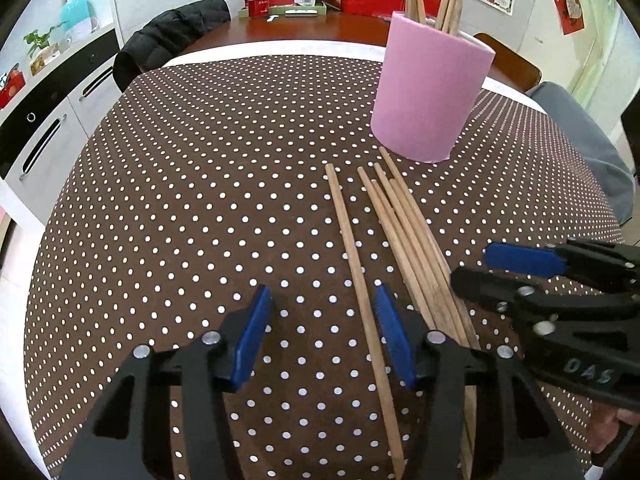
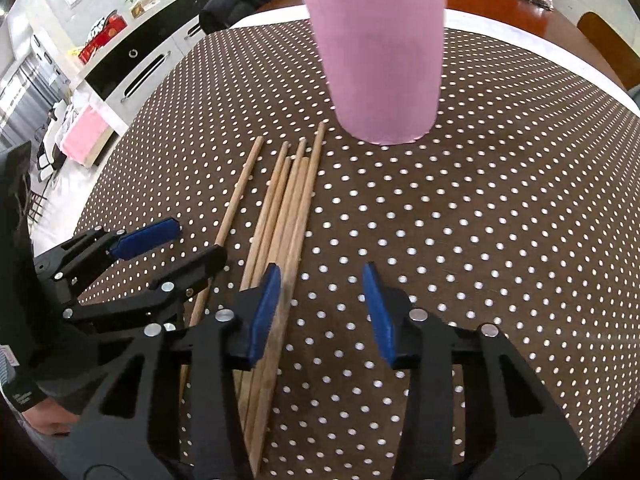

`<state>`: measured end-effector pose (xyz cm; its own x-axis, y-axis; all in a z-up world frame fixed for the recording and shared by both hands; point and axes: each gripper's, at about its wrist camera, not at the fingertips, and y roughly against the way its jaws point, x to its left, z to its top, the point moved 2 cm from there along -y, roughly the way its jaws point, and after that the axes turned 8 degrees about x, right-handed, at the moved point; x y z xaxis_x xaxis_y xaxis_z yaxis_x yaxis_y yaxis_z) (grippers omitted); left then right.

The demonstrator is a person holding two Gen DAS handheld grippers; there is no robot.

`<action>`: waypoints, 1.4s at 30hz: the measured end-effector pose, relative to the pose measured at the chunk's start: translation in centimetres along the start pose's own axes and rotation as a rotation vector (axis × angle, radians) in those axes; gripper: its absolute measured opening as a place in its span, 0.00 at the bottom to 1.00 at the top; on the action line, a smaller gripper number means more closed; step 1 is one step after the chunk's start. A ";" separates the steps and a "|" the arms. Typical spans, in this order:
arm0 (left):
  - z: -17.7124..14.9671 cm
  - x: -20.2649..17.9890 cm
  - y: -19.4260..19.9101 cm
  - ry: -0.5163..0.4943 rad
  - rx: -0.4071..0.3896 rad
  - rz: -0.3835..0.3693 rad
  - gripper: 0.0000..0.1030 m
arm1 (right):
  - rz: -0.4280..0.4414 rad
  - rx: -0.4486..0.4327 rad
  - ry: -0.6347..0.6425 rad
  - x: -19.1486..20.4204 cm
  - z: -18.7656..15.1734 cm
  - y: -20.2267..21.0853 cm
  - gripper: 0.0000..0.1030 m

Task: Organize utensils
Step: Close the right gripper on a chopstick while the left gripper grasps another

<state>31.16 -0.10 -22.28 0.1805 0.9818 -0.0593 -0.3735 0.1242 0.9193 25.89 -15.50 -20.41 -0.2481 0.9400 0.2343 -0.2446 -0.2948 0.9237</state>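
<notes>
Pale wooden chopsticks lie loose on the brown polka-dot tablecloth (image 1: 200, 200), their long axes running straight ahead of both grippers toward the pink cup (image 1: 430, 88), which stands upright beyond their far tips and already holds several sticks. A single chopstick (image 1: 360, 280) lies a little apart from the bundle of chopsticks (image 2: 286, 208). In the left wrist view that lone stick passes between the spread jaws of the left gripper (image 1: 320, 336), close against the inner face of the right-hand finger, so this gripper seems the nearer one for it; a slight shift toward that side would probably centre it. The right gripper (image 2: 320, 312) also has its jaws apart and empty, and the bundle runs under and just outside its left-hand finger, so most of it lies to the left of the gap. The two grippers sit just beside each other with the sticks between them, which leaves little room sideways. Ahead, the cloth between the stick tips and the cup is short, while the cloth to the right of the right gripper is open.
</notes>
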 end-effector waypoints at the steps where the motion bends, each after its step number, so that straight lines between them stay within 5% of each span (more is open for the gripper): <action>1: -0.1 0.0 0.0 0.000 -0.001 -0.002 0.53 | -0.030 -0.003 0.015 0.3 0.0 -0.1 0.36; 9: -0.1 0.4 -0.1 -0.002 -0.004 0.002 0.53 | -0.116 0.025 0.076 1.5 0.4 -0.4 0.35; 26: -0.4 1.6 -0.1 0.010 -0.005 0.057 0.64 | -0.120 0.049 0.080 3.3 1.8 -1.7 0.37; 30: -0.4 1.6 -0.1 0.010 0.000 0.054 0.64 | -0.152 0.048 0.094 3.1 1.8 -1.7 0.21; 39: 0.5 0.3 -0.5 -0.019 0.001 0.045 0.64 | -0.139 0.044 0.084 2.1 2.3 -1.3 0.19; 41: 0.7 -0.3 -0.6 -0.034 -0.010 0.054 0.57 | -0.139 0.042 0.095 2.5 2.9 -1.5 0.10; 42: 0.7 -0.5 -0.5 -0.041 -0.015 0.059 0.39 | -0.135 0.043 0.100 2.5 3.0 -1.5 0.07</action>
<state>31.84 -0.79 -22.45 0.1945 0.9808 0.0114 -0.3978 0.0683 0.9149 28.47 -12.17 -20.27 -0.3079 0.9482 0.0777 -0.2425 -0.1571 0.9574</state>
